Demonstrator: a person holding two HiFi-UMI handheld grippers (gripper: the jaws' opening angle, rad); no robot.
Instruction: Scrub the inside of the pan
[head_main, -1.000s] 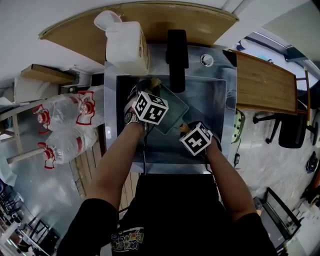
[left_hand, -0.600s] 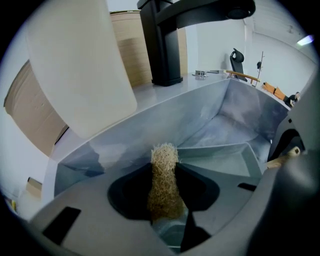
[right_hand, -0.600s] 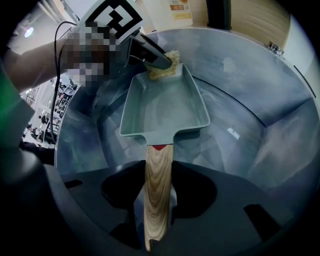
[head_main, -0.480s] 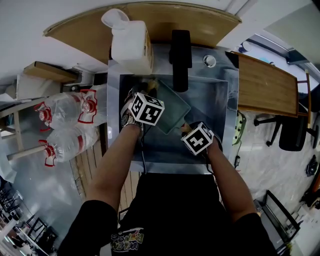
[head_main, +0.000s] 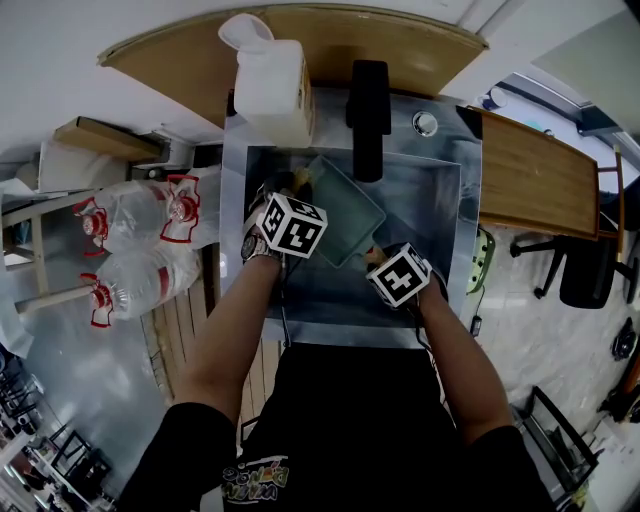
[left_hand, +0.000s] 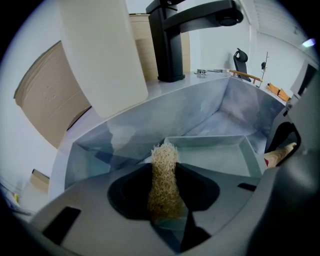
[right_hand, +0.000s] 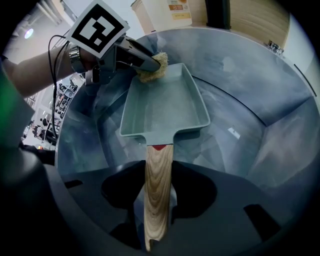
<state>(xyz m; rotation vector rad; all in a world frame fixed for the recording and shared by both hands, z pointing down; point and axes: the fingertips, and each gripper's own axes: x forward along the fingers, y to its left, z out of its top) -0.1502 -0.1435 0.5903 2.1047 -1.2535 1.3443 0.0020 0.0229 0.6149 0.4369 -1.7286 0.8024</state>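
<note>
Now: left claw (left_hand: 165, 172), pinched on the straw-coloured scrubber (left_hand: 164, 185), has shifted a little over the last second. The scrubber now sits at the far-left corner of the pan (right_hand: 162, 107), by the rim. The pan lies in the sink (head_main: 440, 200). Right claw (right_hand: 159, 172) unmoved, clamped on the wooden handle (right_hand: 157, 200). Judgement: a stroke has reached the corner, so scrubbing is under way, with the pan floor's right side probably still to cover.

Black short-sleeved T-shirt (head_main: 350, 430), wristwatch (head_main: 253, 245), black-and-white marker cubes (head_main: 292, 224), thin black cable (right_hand: 51, 60).
</note>
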